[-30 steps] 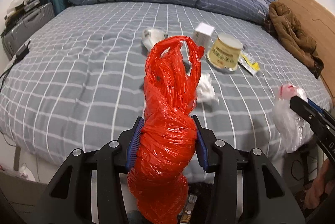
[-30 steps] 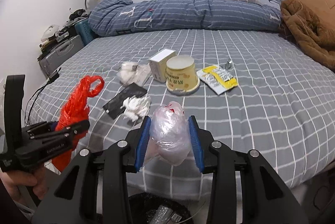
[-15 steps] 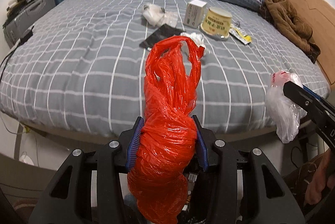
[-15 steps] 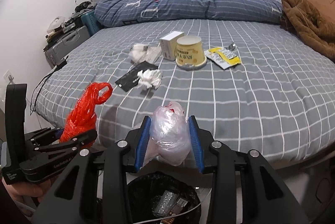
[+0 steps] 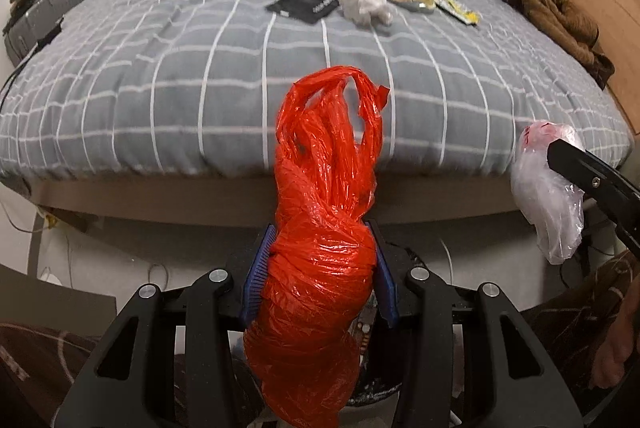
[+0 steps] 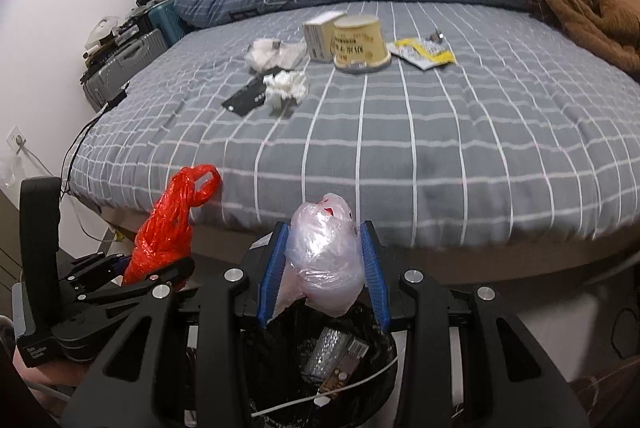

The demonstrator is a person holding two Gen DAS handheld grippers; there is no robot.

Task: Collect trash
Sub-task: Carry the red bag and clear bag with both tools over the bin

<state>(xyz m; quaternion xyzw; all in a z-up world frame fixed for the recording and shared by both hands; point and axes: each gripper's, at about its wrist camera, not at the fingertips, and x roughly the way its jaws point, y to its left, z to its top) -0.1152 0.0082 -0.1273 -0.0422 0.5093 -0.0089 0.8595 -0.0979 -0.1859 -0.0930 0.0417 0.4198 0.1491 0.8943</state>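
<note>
Pulling back — bed (image 6: 400,132) receding, bin (image 6: 320,368) nearer

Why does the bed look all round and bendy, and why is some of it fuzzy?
Both wrist views use fisheye lenses, so the bed bulges and its white lines curve. In the right wrist view, the bed's near edge is smeared by motion blur, while the clear plastic bag in the right gripper stays sharp. In the left wrist view, the red bag shines with glare.
</note>
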